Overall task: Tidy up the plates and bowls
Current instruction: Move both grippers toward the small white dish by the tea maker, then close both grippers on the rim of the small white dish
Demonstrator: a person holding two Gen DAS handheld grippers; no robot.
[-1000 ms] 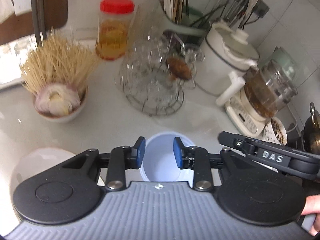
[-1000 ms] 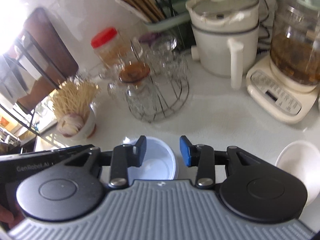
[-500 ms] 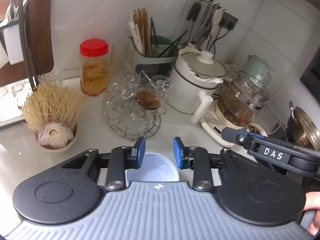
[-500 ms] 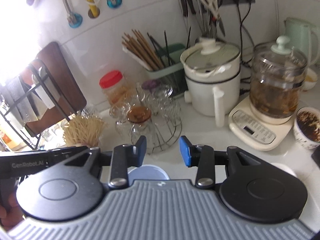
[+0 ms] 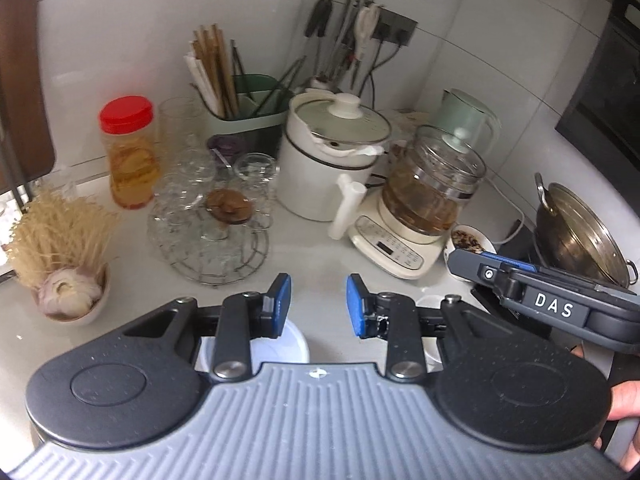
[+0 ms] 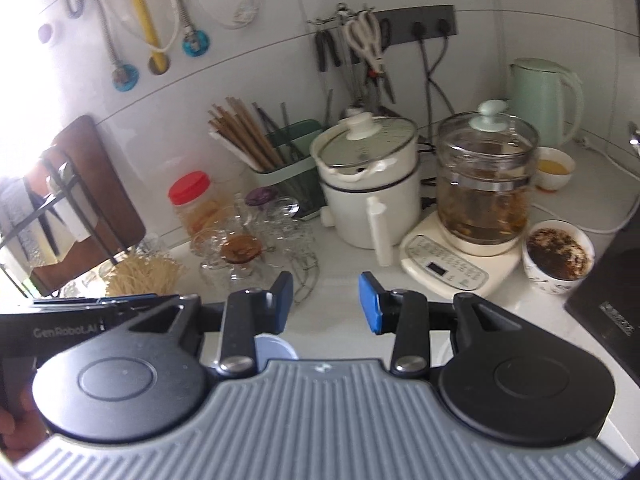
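Two grippers hang over the white bench, and each has its blue fingers apart with nothing between them: the left gripper and the right gripper. Most of the pale bowl is hidden under the left gripper; it sits on the bench below. Only a sliver of it shows from the right. One gripper reads "DAS". Another reads "GenRobot.AI". Words on the black box are too blurry.
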